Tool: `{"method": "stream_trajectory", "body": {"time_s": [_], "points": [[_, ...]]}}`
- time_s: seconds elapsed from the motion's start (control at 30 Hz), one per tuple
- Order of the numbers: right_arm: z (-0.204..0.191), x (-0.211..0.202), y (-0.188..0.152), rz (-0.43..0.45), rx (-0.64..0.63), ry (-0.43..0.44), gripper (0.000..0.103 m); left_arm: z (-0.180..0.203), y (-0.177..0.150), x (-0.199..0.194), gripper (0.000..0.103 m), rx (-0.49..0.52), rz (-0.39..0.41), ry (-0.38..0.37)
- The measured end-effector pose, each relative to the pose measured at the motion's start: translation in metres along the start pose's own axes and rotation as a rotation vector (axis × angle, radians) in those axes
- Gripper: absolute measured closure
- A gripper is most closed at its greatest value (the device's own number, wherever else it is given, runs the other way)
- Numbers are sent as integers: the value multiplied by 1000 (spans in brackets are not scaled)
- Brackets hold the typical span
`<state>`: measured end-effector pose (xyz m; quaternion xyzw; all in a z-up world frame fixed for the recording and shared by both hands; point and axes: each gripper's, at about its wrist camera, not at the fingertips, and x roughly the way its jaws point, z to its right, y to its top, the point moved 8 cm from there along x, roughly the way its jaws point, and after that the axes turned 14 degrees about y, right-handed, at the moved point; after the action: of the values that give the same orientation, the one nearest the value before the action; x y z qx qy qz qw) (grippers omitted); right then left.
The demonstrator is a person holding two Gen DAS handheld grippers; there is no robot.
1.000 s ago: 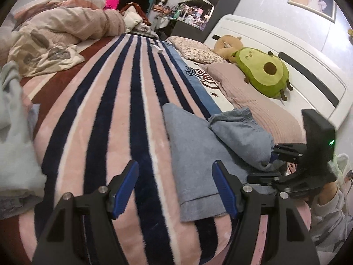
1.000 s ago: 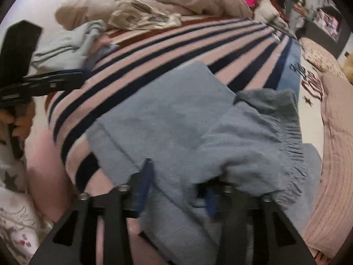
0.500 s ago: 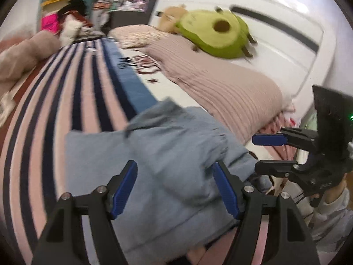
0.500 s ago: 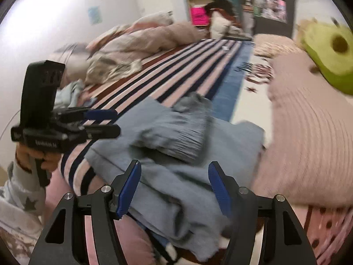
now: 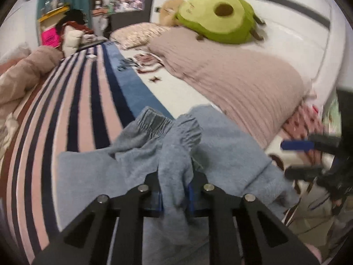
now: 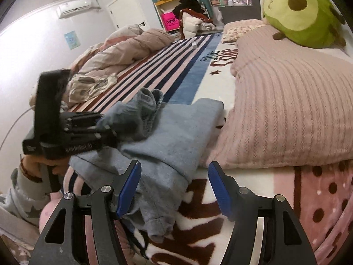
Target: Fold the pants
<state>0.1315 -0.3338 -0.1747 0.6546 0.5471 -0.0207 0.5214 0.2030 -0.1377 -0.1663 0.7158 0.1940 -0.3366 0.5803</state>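
Observation:
Grey-blue pants (image 5: 229,152) lie partly folded near the bed's edge, with the elastic waistband (image 5: 154,123) bunched on top. My left gripper (image 5: 175,196) is shut on a fold of the pants near the waistband. In the right wrist view the pants (image 6: 176,137) lie in front of the pink pillow, a cuff (image 6: 158,227) hanging by the near edge. My right gripper (image 6: 174,190) is open and empty just in front of the pants. It also shows in the left wrist view (image 5: 297,156) at the right. The left gripper (image 6: 103,128) shows at the left, clamped on the cloth.
A striped blanket (image 5: 72,110) covers the bed. A pink knitted pillow (image 5: 238,81) and a green avocado plush (image 5: 218,19) lie by the white headboard. A crumpled duvet (image 6: 123,48) is heaped at the far side. The person's hand (image 6: 33,167) holds the left gripper.
My left gripper has shut on the pants near the waistband. My right gripper stays open and has drawn back toward the bed's edge.

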Motion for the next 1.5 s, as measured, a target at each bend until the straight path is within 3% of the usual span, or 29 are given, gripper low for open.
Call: {"method": "stream_trajectory", "body": {"time_s": [0.1, 0.3, 0.37, 0.53, 0.67, 0.73, 0.83, 0.9, 0.97, 1.13, 1.23, 1.5], "points": [[-10, 5, 1, -5, -14, 29, 43, -21, 10, -18, 91, -81, 51, -3], [-28, 22, 1, -53, -77, -19, 36, -46, 32, -58, 92, -173, 163, -27], [-35, 26, 0, -57, -90, -19, 29, -48, 39, -70, 92, -175, 187, -31], [-53, 20, 5, -23, -129, -25, 27, -48, 53, -84, 92, -155, 226, -21], [-72, 29, 3, -52, -156, 22, 18, -42, 64, -87, 92, -145, 250, -31], [-69, 39, 1, -63, -163, -39, 18, -41, 66, -88, 92, -149, 255, -46], [-43, 49, -1, -63, -200, -311, 18, -44, 62, -87, 92, -160, 255, -51], [-26, 47, -6, -49, -183, -404, 18, -49, 55, -83, 92, -174, 242, -46], [-10, 39, -11, -39, -131, -444, 18, -55, 46, -77, 92, -195, 220, -42], [26, 25, -40, 11, 98, -343, 17, -59, 16, -63, 92, -232, 171, -60], [16, 18, -39, 19, 93, -302, 16, -75, 3, -61, 92, -273, 161, -48], [-40, 8, -23, 7, -14, -63, 16, -109, -39, -64, 88, -312, 130, -21]]}}
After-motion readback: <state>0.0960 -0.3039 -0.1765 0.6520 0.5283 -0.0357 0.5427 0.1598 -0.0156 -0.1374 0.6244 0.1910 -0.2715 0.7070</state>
